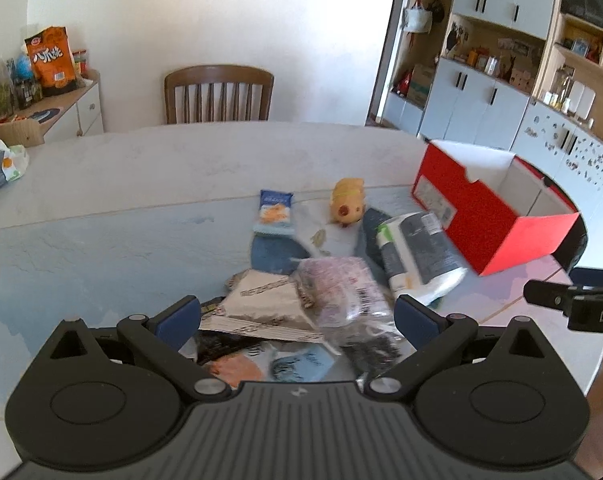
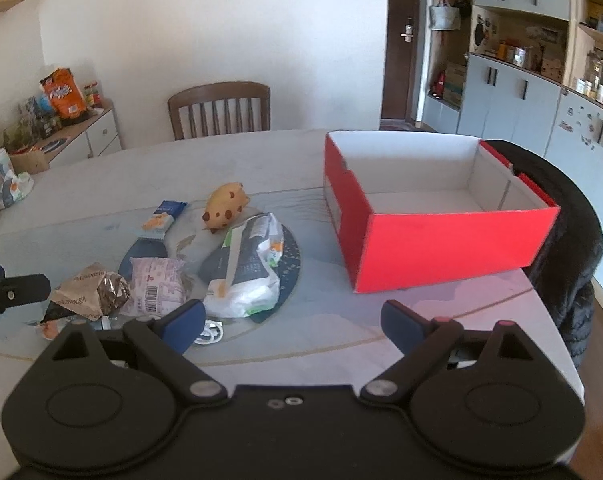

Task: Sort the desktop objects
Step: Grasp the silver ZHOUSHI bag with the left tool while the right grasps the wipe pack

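1. A pale round table (image 2: pixel 261 152) holds a loose heap of small packets, and a red cardboard box (image 2: pixel 441 240) with a white inside stands open and empty to the right of the heap, most likely the place the items are meant to go.
2. The left gripper (image 1: pixel 297 320) hangs low over the near side of the heap with its blue-padded jaws spread wide and nothing between them. A pink-printed clear packet (image 1: pixel 337 284) and a grey wrapper (image 1: pixel 261 300) lie just beyond its tips (the nearest candidates for a pick, in my judgement).
3. The right gripper (image 2: pixel 291 322) is also spread wide and empty, held above bare table between the heap and the box, probably waiting its turn.
4. Farther back lie a large white and dark grey bag (image 2: pixel 249 268), a small blue snack packet (image 2: pixel 163 218) and a yellow spotted toy pig (image 2: pixel 225 208), all apart from the box.
5. A wooden chair (image 2: pixel 221 110) stands beyond the table, and a black jacket (image 2: pixel 565 240) is draped behind the box.
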Motion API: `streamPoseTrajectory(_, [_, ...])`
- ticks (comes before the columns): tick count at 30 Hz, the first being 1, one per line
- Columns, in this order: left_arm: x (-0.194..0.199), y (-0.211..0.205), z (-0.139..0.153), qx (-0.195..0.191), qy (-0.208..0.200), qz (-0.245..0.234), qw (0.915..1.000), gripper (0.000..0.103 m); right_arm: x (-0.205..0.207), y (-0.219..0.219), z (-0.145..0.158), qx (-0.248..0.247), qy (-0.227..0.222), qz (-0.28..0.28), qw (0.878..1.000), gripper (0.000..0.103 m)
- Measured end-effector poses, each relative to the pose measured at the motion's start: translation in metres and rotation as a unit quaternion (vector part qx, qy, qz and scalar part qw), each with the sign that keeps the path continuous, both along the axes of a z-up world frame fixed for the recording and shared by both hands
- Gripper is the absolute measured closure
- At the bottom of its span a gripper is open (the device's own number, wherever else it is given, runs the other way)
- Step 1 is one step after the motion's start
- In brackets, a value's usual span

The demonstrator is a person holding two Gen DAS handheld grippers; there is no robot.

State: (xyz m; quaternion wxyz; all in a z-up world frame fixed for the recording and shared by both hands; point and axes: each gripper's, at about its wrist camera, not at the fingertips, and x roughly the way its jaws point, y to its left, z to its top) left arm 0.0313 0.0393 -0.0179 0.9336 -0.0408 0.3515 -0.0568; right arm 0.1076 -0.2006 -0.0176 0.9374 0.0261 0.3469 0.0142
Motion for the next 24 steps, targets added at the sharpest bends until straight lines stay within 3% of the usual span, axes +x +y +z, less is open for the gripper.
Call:
streamPoseTrajectory(15, [0.067,0.003,-0.044,0.054,0.030,-0.027,0.9977,0.000,0.078,0.017,-0.027,-0.002,0.026,-0.005,1.000,0.015])
streamPoseTrajectory(24, [0.086,0.002,-0.057,0.055,0.047,-0.040,0.9966,0.000,0.111,0.028,-0.049,-0.003,0.057,-0.003,0.998,0.023])
